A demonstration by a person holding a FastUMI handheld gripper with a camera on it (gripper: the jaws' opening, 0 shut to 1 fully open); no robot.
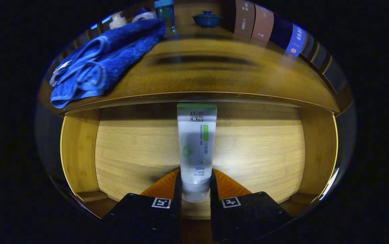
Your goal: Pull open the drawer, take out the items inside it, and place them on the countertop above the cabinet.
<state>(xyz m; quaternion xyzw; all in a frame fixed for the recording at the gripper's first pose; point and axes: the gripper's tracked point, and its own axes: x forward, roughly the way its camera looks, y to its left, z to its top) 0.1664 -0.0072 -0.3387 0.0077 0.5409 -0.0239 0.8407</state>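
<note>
A white tube with a green crimped end [196,145] lies between my fingers, cap end toward me. My gripper [195,184] is shut on the tube near its clear cap, both fingers pressing its sides. The tube hangs over the pale wooden floor of the open drawer [130,152]. Beyond the tube's far end runs the front edge of the countertop [214,71], above the drawer.
A crumpled blue towel [106,57] lies on the countertop's left part. Along its far edge stand a blue bottle [165,17], a white container [117,21] and a dark blue lidded bowl [208,18]. Books [263,25] stand at the far right. Drawer side walls [77,152] flank the tube.
</note>
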